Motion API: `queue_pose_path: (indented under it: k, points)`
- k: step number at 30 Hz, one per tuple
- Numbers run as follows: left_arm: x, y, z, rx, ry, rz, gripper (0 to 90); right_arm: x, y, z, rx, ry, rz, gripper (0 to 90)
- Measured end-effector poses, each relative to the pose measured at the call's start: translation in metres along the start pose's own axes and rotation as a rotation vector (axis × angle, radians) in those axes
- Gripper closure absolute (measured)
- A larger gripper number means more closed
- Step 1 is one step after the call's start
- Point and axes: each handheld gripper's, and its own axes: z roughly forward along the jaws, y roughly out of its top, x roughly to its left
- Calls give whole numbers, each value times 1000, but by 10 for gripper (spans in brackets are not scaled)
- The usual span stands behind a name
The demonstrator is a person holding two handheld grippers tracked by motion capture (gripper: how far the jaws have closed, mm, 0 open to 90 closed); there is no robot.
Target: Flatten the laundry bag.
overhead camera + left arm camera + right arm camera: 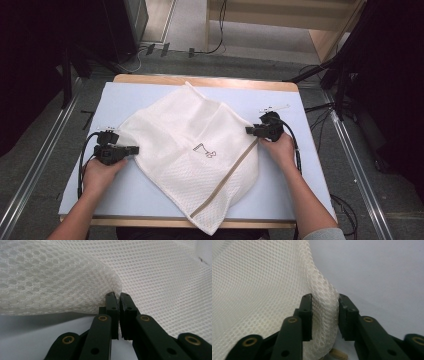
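The pale blue rectangular table top [125, 100] with a wooden rim is carrying a white mesh fabric bag [185, 135], which is lying spread across its middle between the 2 grippers. The bag is sitting like a diamond: 1 corner is pointing toward the far edge of the table, and the opposite corner is hanging just over the near edge. Its long axis is running from far to near, slightly slanted. A tan zipper band [230, 175] is running diagonally along the bag's right-hand near side, and a small dark printed mark [204, 150] is sitting near the centre.

Bare blue surface is lying open on both sides of the bag and along the far edge (the near side is offering the least room).

The left gripper [134, 148] is lying at the bag's left corner; in the left gripper view [118, 295] its jaws are standing closed together, pinching the rolled mesh edge. The right gripper [248, 130] is lying at the bag's right corner; in the right gripper view [325, 302] a fold of mesh is standing between the pads, and both pads are pressing on it.
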Motion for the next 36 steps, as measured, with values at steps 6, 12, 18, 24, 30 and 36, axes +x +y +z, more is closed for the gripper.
queue_pose_path:
  k: [6, 12, 18, 24, 30, 36]
  points:
    - [6, 16, -3, -56, -3, -10, 887, 2, 2, -9, 12, -2, 2, 784]
    - [21, 34, -5, -97, 11, -17, 888, 13, 3, -24, 13, 2, -6, 769]
    - [39, 52, 2, -83, 11, -16, 888, 32, -4, -34, 21, 17, -30, 764]
    - [46, 66, 13, -84, -1, -24, 887, 49, -22, -44, 39, 32, -35, 759]
    - [41, 79, 26, -72, -11, -1, 887, 60, -39, -59, 49, 36, -32, 751]
    - [35, 90, 35, -74, -27, 11, 886, 68, -56, -69, 69, 53, -10, 755]
